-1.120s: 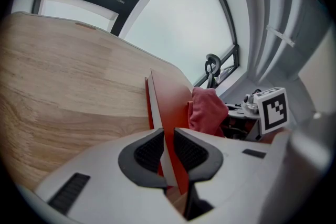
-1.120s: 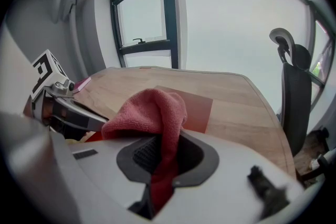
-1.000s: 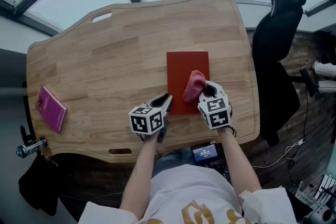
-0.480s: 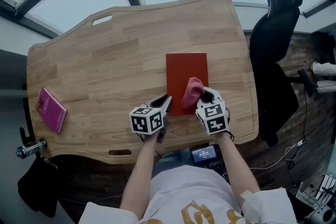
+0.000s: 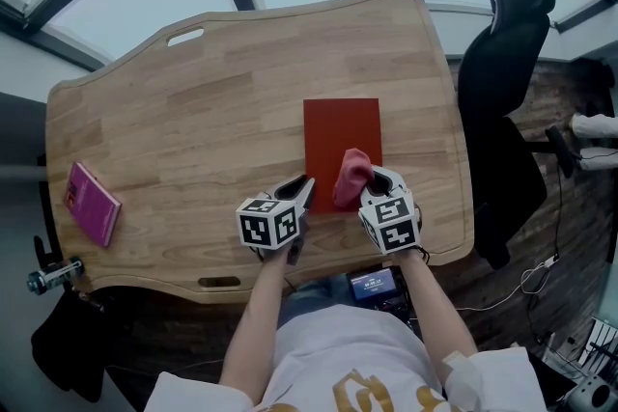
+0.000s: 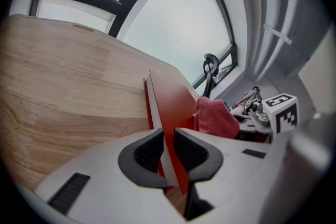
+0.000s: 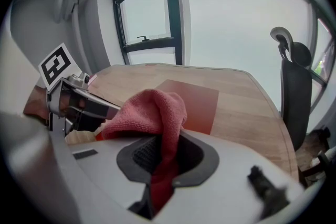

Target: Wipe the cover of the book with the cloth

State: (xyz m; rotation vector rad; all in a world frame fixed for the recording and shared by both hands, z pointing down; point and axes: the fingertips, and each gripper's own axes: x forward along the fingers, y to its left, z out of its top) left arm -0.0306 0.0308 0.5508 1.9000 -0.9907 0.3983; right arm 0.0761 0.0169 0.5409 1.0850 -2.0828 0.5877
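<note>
A red book (image 5: 342,135) lies flat on the wooden table (image 5: 193,111), right of centre. My left gripper (image 5: 301,192) is shut on the book's near left corner; in the left gripper view the book's (image 6: 170,94) edge runs between the jaws of that gripper (image 6: 167,152). My right gripper (image 5: 371,184) is shut on a pink cloth (image 5: 352,176), which rests bunched on the near part of the cover. In the right gripper view the cloth (image 7: 152,113) hangs from the right gripper (image 7: 165,157), with the book (image 7: 194,97) beyond it.
A smaller pink book (image 5: 92,201) lies at the table's left edge. A black office chair (image 5: 507,63) stands off the table's right side. A slot handle (image 5: 186,36) is cut near the far edge. A small screen (image 5: 375,283) sits below the near edge.
My right gripper has drawn the cloth back along the cover toward the book's near edge. The left gripper has stayed clamped on the corner.
</note>
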